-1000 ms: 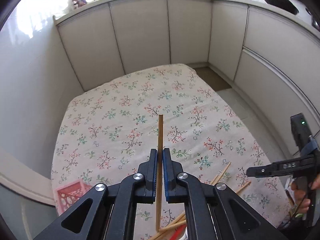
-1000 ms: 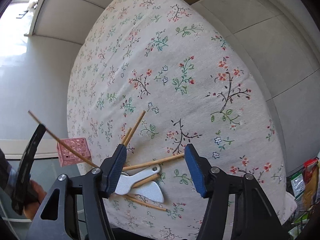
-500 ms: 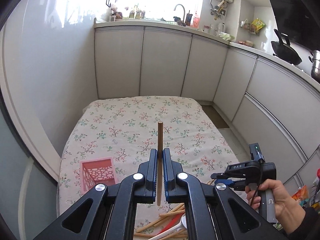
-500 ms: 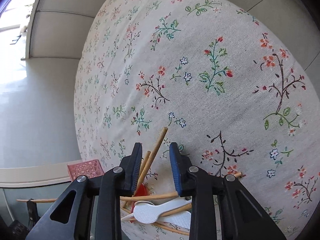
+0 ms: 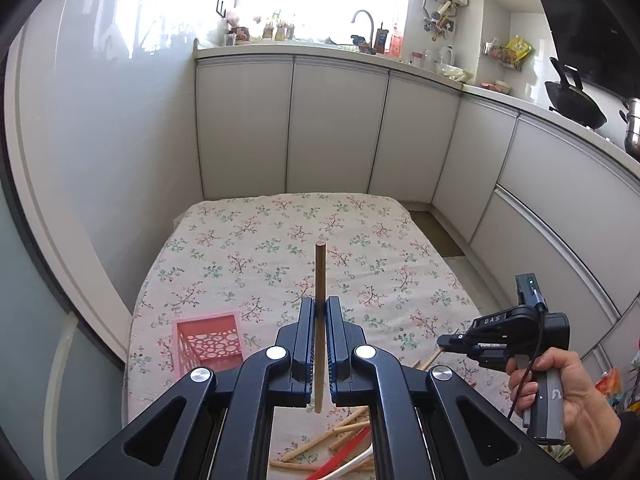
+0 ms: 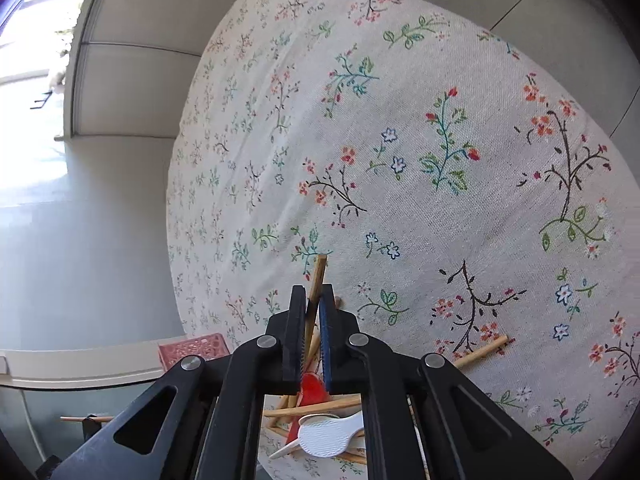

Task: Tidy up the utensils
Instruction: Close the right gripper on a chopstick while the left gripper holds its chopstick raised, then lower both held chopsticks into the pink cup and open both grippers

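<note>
My left gripper (image 5: 319, 306) is shut on a wooden chopstick (image 5: 319, 276) and holds it upright above the floral tablecloth (image 5: 280, 240). A pink perforated basket (image 5: 208, 340) stands on the table to its lower left. My right gripper (image 6: 313, 301) is shut on another wooden chopstick (image 6: 318, 274) over a pile of chopsticks (image 6: 320, 404), a white spoon (image 6: 324, 436) and a red spoon (image 6: 310, 390). The right gripper also shows in the left wrist view (image 5: 444, 340), low over the table at the right.
White cabinets (image 5: 332, 120) ring the table at back and right. A counter with a sink tap (image 5: 362, 20) and a wok (image 5: 576, 100) lies beyond. One loose chopstick (image 6: 480, 350) lies on the cloth to the right of the pile.
My right gripper closed from wide open onto a chopstick in the pile. My left gripper rose and tilted back with its chopstick, bringing the pink basket and the counter into view.
</note>
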